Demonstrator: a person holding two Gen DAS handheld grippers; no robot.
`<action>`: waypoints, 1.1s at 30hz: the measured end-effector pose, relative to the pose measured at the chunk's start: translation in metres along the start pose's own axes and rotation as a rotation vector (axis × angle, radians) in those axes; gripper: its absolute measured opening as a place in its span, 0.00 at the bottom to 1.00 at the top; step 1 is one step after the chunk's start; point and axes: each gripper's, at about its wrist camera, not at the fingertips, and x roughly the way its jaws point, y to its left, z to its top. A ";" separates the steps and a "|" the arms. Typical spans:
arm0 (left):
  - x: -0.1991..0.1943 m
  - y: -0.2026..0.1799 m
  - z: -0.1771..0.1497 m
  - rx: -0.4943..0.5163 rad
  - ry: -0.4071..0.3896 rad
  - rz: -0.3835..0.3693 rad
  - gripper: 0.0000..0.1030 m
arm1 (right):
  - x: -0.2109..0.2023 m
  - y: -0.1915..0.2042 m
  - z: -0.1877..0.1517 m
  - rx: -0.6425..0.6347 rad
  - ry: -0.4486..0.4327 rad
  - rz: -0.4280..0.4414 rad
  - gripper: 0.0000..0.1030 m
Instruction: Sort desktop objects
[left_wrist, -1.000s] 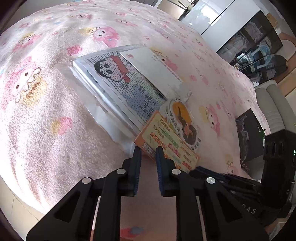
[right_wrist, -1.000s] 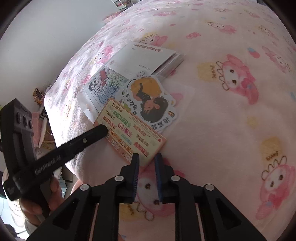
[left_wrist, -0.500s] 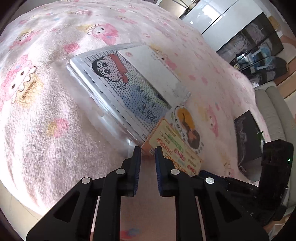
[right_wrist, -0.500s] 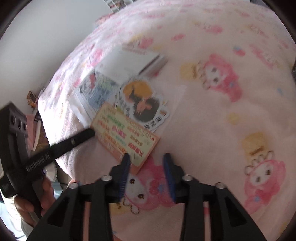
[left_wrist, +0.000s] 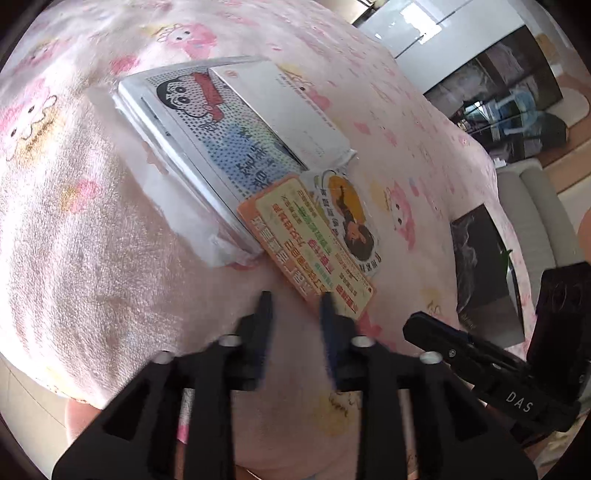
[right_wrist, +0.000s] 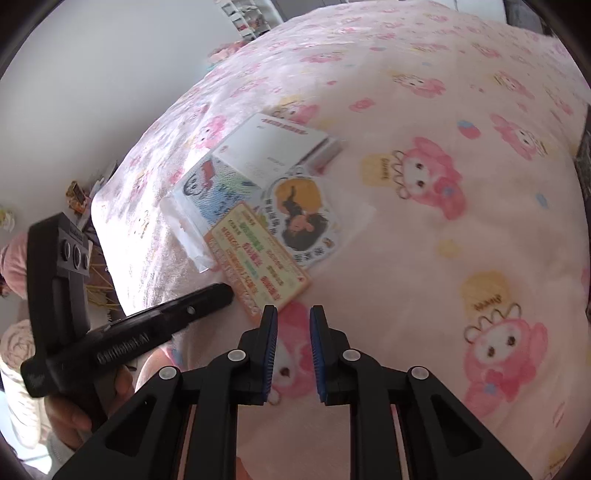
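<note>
From the left wrist we see our left gripper (left_wrist: 295, 306), jaws just opened to a narrow gap holding nothing, near the orange card (left_wrist: 306, 251), which overlaps the comic booklet (left_wrist: 221, 147) on the pink blanket (left_wrist: 92, 258).

From the right wrist, our right gripper (right_wrist: 291, 317), jaws just narrowed and empty, sits just beside the card's corner.

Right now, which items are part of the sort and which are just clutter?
Job:
- orange card
- die-cut sticker
- cartoon booklet in sleeve
- white booklet

Lying about:
- pink blanket
- dark picture
- sofa
</note>
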 end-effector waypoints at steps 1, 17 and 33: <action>0.000 0.000 0.002 0.001 0.000 -0.008 0.32 | 0.001 -0.004 0.002 0.016 0.001 -0.001 0.15; 0.009 -0.018 0.008 0.028 -0.035 -0.068 0.07 | 0.028 -0.015 0.010 0.080 0.037 0.034 0.26; 0.008 0.009 -0.004 -0.039 0.000 -0.067 0.12 | 0.048 -0.011 0.014 0.101 0.084 0.136 0.35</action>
